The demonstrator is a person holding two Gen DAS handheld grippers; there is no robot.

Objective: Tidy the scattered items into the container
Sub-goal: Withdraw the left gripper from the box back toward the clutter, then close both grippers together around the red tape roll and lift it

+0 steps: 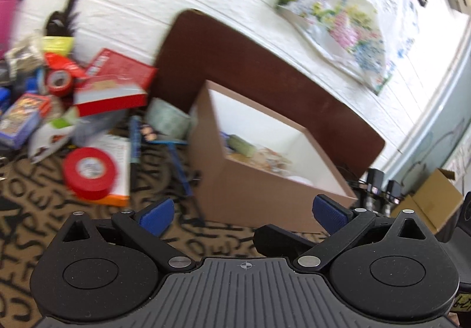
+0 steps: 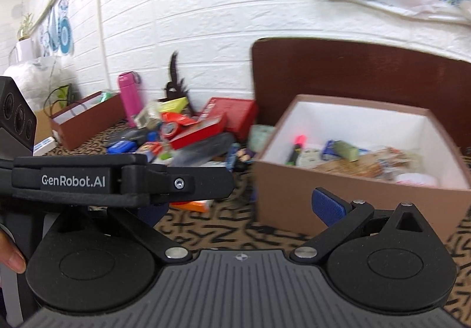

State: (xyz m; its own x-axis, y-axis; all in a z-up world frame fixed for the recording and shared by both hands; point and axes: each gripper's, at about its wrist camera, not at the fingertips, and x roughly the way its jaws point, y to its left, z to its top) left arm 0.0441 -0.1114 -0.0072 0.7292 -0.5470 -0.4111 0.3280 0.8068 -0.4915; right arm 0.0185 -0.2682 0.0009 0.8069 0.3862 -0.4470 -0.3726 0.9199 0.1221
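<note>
My left gripper (image 1: pixel 243 216) hangs with its jaws wide apart and nothing between them, just before the brown box (image 1: pixel 265 189). Left of the box lie a red tape roll (image 1: pixel 89 173), a red carton (image 1: pixel 113 83) and a blue pen (image 1: pixel 134 138).

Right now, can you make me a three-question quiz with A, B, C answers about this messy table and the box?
1. Where is the big red tape roll?
A. inside the box
B. on the table, left of the box
C. on the wall

2. What colour is the bottle?
A. pink
B. green
C. black

3. How is the left gripper?
A. shut on a pen
B. holding tape
C. open, holding nothing

Answers: 1 B, it lies outside the brown box. 2 A, it is bright pink. 3 C, its blue pads stand wide apart.
</note>
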